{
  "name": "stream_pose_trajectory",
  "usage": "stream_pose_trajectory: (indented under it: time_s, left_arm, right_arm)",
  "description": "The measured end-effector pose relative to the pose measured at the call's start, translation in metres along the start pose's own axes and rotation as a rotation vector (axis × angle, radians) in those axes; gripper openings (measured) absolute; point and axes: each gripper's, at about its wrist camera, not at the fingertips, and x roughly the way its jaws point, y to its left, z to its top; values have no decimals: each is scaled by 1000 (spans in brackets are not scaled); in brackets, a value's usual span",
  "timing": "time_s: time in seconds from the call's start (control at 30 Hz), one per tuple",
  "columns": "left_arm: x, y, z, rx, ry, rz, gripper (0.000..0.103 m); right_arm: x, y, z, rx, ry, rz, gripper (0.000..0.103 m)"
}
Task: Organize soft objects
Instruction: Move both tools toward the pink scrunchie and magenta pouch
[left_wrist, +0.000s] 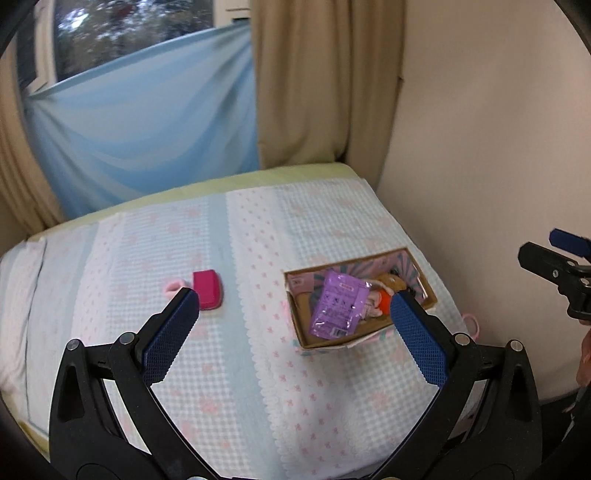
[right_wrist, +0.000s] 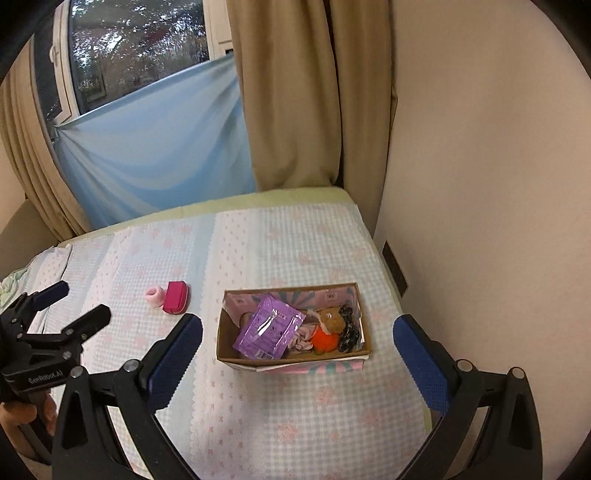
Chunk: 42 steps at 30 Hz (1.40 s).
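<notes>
Most of the sorting looks done to me: my cardboard box (right_wrist: 295, 354) already holds a purple packet (right_wrist: 269, 328), a brown plush toy (right_wrist: 330, 320) and something orange. Left of the box, well apart on the checked bedspread (right_wrist: 258, 413), a magenta pouch (right_wrist: 177, 297) and a pink fuzzy roll (right_wrist: 154, 295) remain. My left gripper (left_wrist: 295, 314) and right gripper (right_wrist: 297, 343) both gape, empty. Behind the box: beige curtains, blue sheet, window.
</notes>
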Motion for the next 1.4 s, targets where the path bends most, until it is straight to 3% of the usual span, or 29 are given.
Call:
stream_pose_trajectory:
  time_s: [0.3,0.57,0.93,1.2,1.4]
  left_arm:
    - [-15,65,-14,-96,-38,75,103]
    - [25,159,-23,-135,10,85,103]
    - [161,286,-36,-174,103,71,103]
    - [276,330,-59,-237,206,14,103]
    - [351,333,-82,-260,276,-30,103]
  right_arm:
    - [7,52,3,-59,-38,88,103]
    - [60,130,10,-54,2,129,103]
    - [190,241,-1,-38,79,124,103]
    - [304,294,-35,-114,111,88,103]
    - [368,314,-63,-160,140,75,103]
